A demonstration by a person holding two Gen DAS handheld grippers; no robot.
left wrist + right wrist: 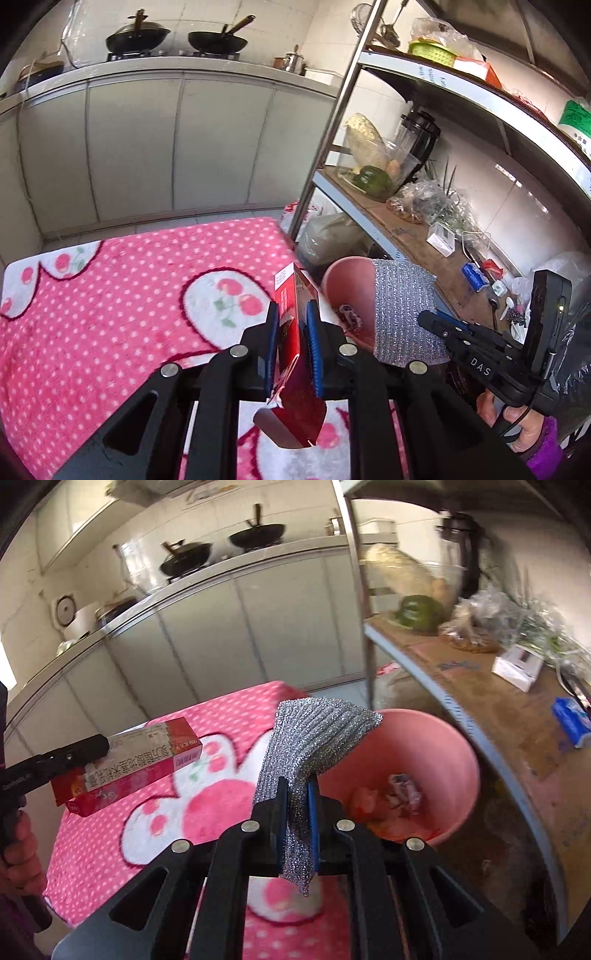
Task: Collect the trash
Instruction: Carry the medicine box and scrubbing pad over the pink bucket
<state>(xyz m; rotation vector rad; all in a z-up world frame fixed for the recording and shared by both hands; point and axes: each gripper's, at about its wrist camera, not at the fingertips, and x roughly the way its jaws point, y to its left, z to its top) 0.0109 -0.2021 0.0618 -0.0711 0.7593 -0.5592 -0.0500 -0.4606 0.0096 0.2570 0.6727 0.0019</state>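
My left gripper (293,317) is shut on a red and white carton box (291,295), held above the pink dotted cloth near its right edge; the box also shows in the right wrist view (140,760). My right gripper (297,790) is shut on a silver mesh scouring cloth (314,734), held at the near rim of a pink bin (454,753). The cloth (402,310) hangs in front of the bin (347,277) in the left wrist view. Crumpled scraps (402,794) lie inside the bin.
The pink dotted cloth (129,295) covers the table. A metal shelf rack (417,236) with bags, vegetables and boxes stands to the right of the bin. Grey cabinets (147,147) with woks on the counter stand behind.
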